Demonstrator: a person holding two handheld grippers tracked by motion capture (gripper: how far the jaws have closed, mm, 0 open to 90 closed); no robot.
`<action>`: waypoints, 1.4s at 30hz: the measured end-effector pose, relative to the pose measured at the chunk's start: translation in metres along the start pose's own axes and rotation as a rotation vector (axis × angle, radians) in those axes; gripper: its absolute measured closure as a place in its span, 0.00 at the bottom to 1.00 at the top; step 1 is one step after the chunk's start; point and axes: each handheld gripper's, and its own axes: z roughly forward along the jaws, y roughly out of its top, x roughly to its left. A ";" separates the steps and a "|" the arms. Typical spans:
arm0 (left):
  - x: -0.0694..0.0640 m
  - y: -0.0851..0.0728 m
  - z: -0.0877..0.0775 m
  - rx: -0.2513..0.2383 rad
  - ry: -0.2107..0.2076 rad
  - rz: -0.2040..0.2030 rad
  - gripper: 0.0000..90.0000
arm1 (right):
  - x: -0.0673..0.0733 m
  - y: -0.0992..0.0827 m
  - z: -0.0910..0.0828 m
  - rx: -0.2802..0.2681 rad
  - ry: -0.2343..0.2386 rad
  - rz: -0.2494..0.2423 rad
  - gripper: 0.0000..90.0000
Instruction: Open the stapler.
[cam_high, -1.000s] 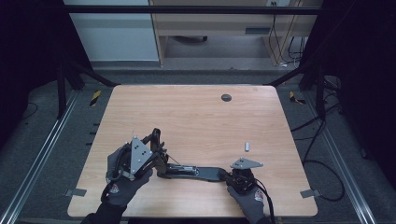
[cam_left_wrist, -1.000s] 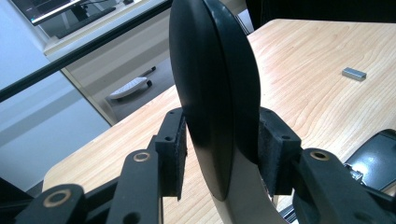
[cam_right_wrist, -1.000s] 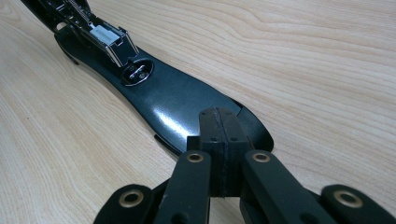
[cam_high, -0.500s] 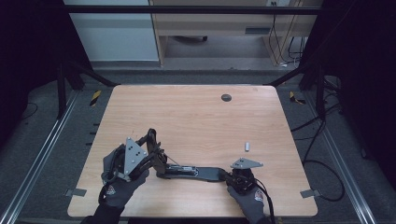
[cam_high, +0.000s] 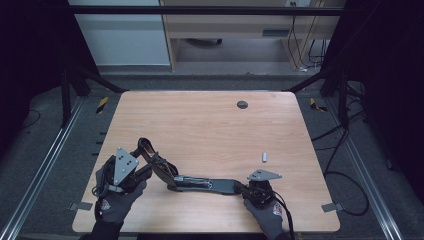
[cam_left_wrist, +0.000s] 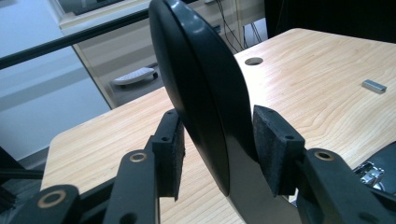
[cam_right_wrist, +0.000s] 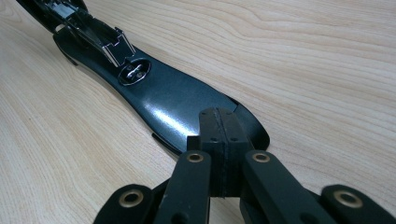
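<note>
A black strap (cam_high: 200, 182) with a metal buckle (cam_right_wrist: 122, 53) is lying stretched across the near part of the wooden table (cam_high: 210, 125), one end flat, the other lifted. The right gripper (cam_high: 252, 190) is pinching the flat end, its pads (cam_right_wrist: 219, 140) pressed together over the strap's tip. The left gripper (cam_high: 142, 162) is straddling the raised end, its jaws having just been opening, its pads (cam_left_wrist: 273, 144) no longer squeezing it. A small grey metal block (cam_high: 265, 156) is lying well apart.
</note>
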 end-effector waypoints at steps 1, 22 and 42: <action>0.001 -0.001 0.000 0.003 0.005 0.001 0.60 | 0.000 0.000 0.000 0.000 0.000 -0.002 1.00; 0.019 -0.026 -0.003 -0.001 0.046 -0.059 0.54 | 0.001 0.001 0.000 0.006 -0.002 -0.009 1.00; 0.029 -0.041 -0.006 -0.002 0.060 -0.094 0.48 | 0.000 0.002 0.001 0.009 -0.001 -0.011 1.00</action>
